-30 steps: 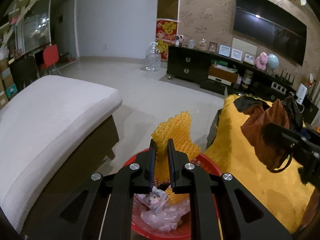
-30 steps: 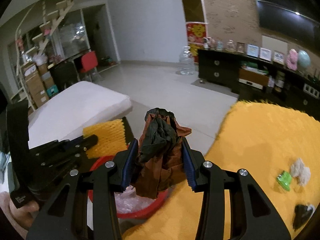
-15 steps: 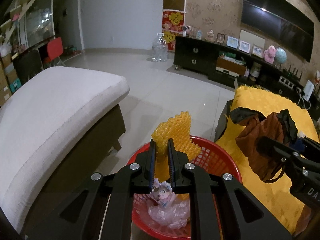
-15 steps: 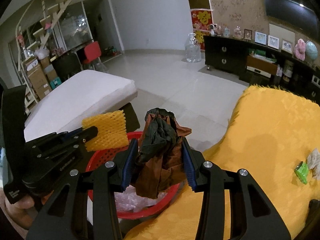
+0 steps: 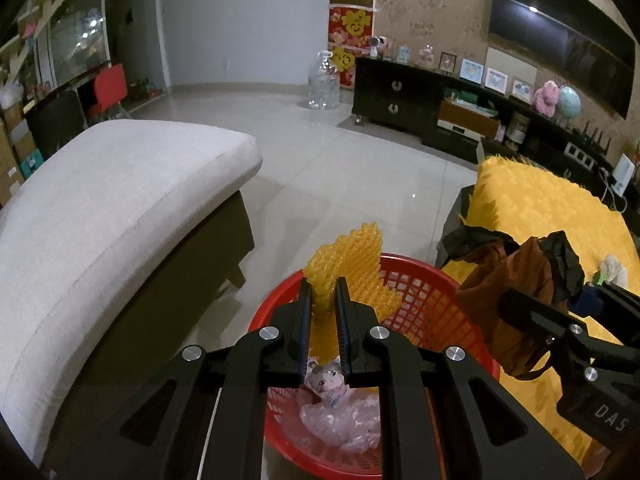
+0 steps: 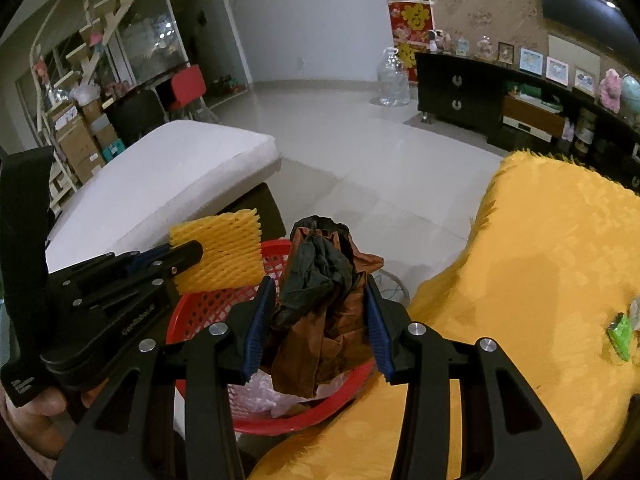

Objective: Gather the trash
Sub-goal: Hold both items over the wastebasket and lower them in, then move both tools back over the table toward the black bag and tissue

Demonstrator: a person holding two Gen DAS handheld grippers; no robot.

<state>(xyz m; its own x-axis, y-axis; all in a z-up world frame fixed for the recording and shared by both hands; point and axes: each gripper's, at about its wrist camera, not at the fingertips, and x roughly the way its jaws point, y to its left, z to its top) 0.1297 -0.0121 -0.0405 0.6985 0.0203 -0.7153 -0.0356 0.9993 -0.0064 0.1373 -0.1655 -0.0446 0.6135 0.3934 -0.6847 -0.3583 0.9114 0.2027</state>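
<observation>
Your L gripper (image 5: 323, 286) clamps yellow foam net (image 5: 352, 276) over red basket (image 5: 424, 280). Your R gripper (image 6: 320, 300) pinches crumpled brown/black bag (image 6: 324, 300) above basket's rim, by yellow blanket (image 6: 540, 280). Clear plastic wrap (image 5: 344, 424) lies inside basket.

Each camera rides on a hand-held gripper and looks forward and steeply down along its fingers, close above a red basket (image 5: 424, 292). The left wrist view sits to the basket's left; the other gripper enters at 4 o'clock. The right wrist view sits to its right; the other gripper enters at 8 o'clock. Both share the basket, white cushion (image 6: 168, 176) and yellow rug (image 5: 540, 208).
</observation>
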